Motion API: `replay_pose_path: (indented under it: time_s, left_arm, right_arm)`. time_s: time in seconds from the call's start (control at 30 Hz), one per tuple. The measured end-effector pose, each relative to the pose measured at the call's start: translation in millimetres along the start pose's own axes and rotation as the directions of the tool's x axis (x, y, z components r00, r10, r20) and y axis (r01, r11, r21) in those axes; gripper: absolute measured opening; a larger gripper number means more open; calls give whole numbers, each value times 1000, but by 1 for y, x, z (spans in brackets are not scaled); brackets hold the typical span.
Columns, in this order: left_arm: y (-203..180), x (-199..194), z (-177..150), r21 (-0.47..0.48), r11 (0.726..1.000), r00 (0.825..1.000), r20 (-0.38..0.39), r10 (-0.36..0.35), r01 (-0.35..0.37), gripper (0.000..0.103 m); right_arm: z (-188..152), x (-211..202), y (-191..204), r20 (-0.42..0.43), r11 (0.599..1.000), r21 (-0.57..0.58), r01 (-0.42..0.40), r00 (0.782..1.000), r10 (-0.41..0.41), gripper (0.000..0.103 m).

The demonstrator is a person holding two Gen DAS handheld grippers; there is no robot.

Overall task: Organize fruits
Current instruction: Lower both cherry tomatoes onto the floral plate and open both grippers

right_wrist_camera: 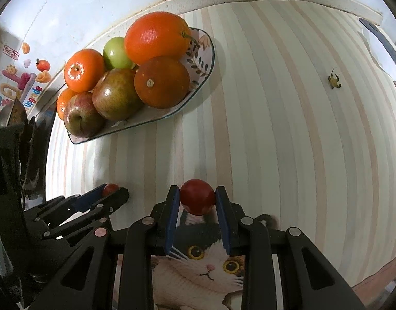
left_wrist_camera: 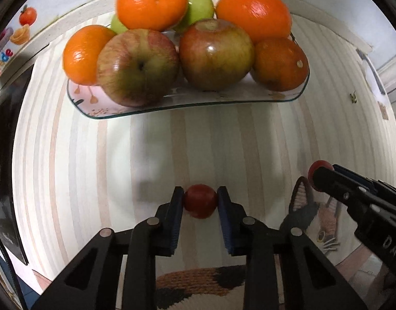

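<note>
The left gripper (left_wrist_camera: 200, 201) points down at the striped tablecloth (left_wrist_camera: 198, 149), its blue pads clamped on either side of a small dark red fruit (left_wrist_camera: 200, 201) that sits just above a cat picture (right_wrist_camera: 198, 266) printed on the cloth. Beside it, the right gripper (right_wrist_camera: 197, 197) is likewise closed on a second small red fruit (right_wrist_camera: 197, 196), pinched between its two fingers over the cat's head; whether either fruit touches the cloth is hard to tell from these angles. Farther back, near the wall, a patterned plate (right_wrist_camera: 200, 51) holds a heap of oranges (left_wrist_camera: 253, 13), reddish-green apples (left_wrist_camera: 215, 53) and green apples (right_wrist_camera: 116, 53), all touching one another. A small yellowish-green scrap (right_wrist_camera: 334, 79) lies alone on the cloth, well apart from the plate.
</note>
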State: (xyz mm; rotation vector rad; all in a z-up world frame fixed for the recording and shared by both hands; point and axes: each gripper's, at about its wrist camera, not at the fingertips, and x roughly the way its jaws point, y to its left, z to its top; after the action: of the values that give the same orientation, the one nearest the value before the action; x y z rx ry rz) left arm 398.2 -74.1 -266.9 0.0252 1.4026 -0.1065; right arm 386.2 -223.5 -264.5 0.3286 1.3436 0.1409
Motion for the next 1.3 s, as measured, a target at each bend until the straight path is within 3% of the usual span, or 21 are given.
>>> replay_pose_path:
  time_s: [0.2, 0.4, 0.53, 0.63, 1.03, 1.1, 1.23, 1.3]
  left_arm:
    - [47, -40, 17, -114, 989, 994, 64, -91, 97, 24]
    - [103, -71, 46, -293, 934, 977, 122, -175, 204, 24]
    - [136, -59, 65, -396, 883, 968, 120, -221, 251, 24]
    - [147, -46, 77, -424, 867, 965, 102, -241, 261, 24]
    - [149, -15, 90, -439, 873, 973, 22, -228, 214, 27]
    - [148, -15, 91, -442, 874, 975, 12, -220, 203, 28]
    - [148, -17, 90, -445, 874, 977, 10, -213, 196, 35]
    - [150, -22, 88, -440, 877, 978, 15, -207, 192, 51]
  right_arm:
    - [24, -27, -10, 49, 992, 76, -104, 994, 101, 31]
    - [77, -40, -23, 95, 968, 149, -200, 978, 188, 31]
    - [106, -26, -27, 75, 961, 171, -216, 976, 205, 31]
    - [118, -14, -26, 51, 961, 189, -202, 979, 196, 31]
    - [128, 13, -23, -40, 969, 208, -134, 989, 145, 34]
    - [127, 13, -26, -45, 967, 217, -133, 988, 146, 47]
    - [124, 15, -31, -62, 964, 237, -125, 988, 143, 56]
    - [123, 13, -32, -62, 963, 240, -124, 988, 143, 62]
